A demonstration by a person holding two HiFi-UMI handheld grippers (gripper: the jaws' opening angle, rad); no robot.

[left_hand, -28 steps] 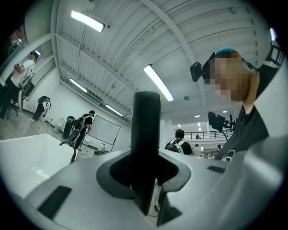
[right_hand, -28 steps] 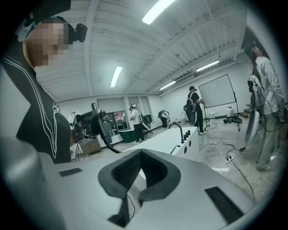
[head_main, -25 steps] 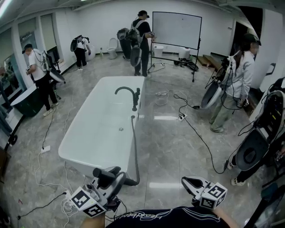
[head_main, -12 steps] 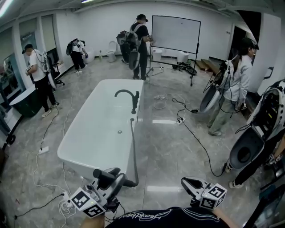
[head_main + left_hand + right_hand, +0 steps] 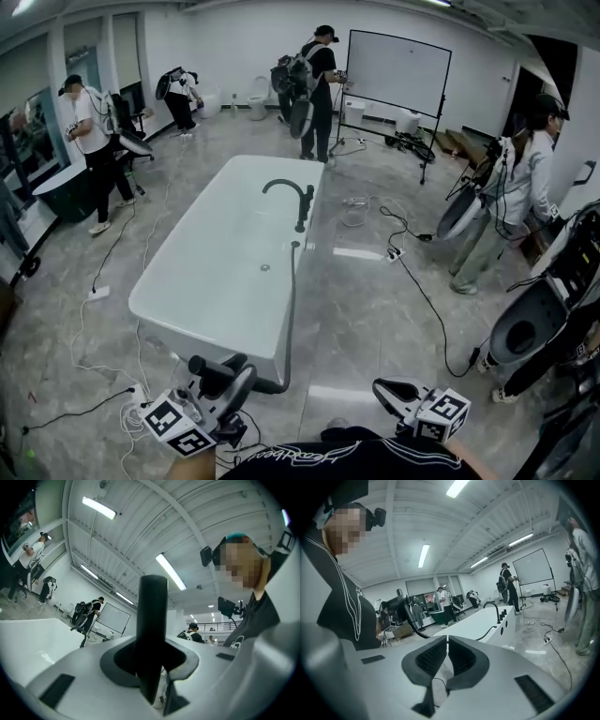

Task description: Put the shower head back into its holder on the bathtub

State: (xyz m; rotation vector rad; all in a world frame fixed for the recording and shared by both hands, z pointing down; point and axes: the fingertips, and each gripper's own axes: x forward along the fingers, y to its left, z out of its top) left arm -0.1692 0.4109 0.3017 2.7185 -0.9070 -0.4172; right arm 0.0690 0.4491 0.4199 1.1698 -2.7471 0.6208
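Note:
The black shower head (image 5: pixel 208 366) sits in my left gripper (image 5: pixel 232 382) at the bottom left of the head view, off the near end of the white bathtub (image 5: pixel 187 309). Its handle (image 5: pixel 153 620) stands upright between the jaws, which are shut on it. The black hose (image 5: pixel 292 309) runs from the tub's right rim down its side to the floor. The curved black faucet (image 5: pixel 286 187) and its upright post stand on that far right rim. My right gripper (image 5: pixel 382 387) is low at the right, shut and empty (image 5: pixel 446 656); its view also shows the shower head (image 5: pixel 400 601).
Several people with equipment stand around the room, the nearest at the right (image 5: pixel 511 187). Cables (image 5: pixel 422 291) trail over the grey floor right of the tub, and more lie at the left (image 5: pixel 94 292). A whiteboard (image 5: pixel 398 70) stands at the back.
The head view has swung, so the tub now sits further right in the frame. Both grippers have drifted slightly lower. The left still holds the shower head and the right stays shut.

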